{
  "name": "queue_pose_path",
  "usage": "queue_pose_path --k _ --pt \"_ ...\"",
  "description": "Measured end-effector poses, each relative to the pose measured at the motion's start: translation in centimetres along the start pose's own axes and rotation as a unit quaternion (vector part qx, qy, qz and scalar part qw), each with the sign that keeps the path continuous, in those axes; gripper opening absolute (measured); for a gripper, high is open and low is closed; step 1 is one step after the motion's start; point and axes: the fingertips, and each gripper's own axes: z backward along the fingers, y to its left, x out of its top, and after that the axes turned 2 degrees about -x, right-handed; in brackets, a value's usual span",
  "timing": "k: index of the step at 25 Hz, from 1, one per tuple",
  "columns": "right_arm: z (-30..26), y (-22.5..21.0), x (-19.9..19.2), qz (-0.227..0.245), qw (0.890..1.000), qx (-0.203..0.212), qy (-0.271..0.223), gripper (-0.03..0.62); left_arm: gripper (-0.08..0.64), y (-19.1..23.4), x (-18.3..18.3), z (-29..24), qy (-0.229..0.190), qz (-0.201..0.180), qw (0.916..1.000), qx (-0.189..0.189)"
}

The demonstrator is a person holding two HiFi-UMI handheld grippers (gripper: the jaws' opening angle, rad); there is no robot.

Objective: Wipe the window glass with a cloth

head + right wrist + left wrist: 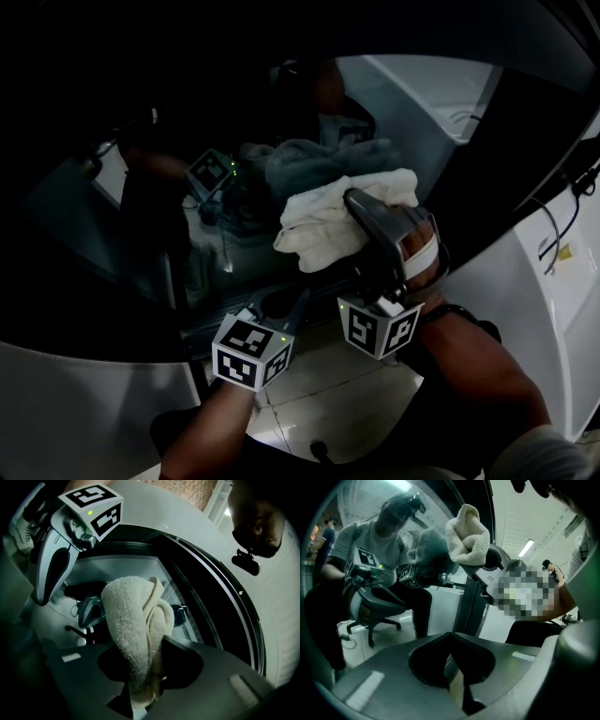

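One cloth [336, 223], white terry, bunched. It is clamped between the right gripper [361, 220] jaws; the right gripper view shows the jaws closed on its lower end with the wad [133, 630] sticking out ahead. The cloth's long axis runs along the jaws, folded end forward. The window glass [141, 234] lies straight ahead of that gripper, dark and curved. In the head view the wad meets its own grey reflection, so it looks pressed on the pane, though contact is a judgement.

The left gripper [286, 302] sits below and to the left of the right one, near the lower edge of the glass. Its jaws are together with nothing between them [452, 663], and the cloth [468, 534] shows up and ahead of it.

Right hand is the one nearer the glass and holding the cloth. A wipe needs only a sweep across the pane from where the wad sits, with plenty of unwiped dark glass to the left of the gripper.

Counts: one cloth, one window, two grippers, one white body panel [525, 272] to the right of the pane.
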Motion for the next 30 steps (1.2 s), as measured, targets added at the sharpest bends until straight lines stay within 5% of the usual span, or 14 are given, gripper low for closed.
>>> queue_pose_path --k 30 --pt "2.0 4.7 -0.7 -0.008 0.998 0.061 0.015 0.124 0.017 -0.4 0.2 0.2 0.020 0.005 0.9998 -0.005"
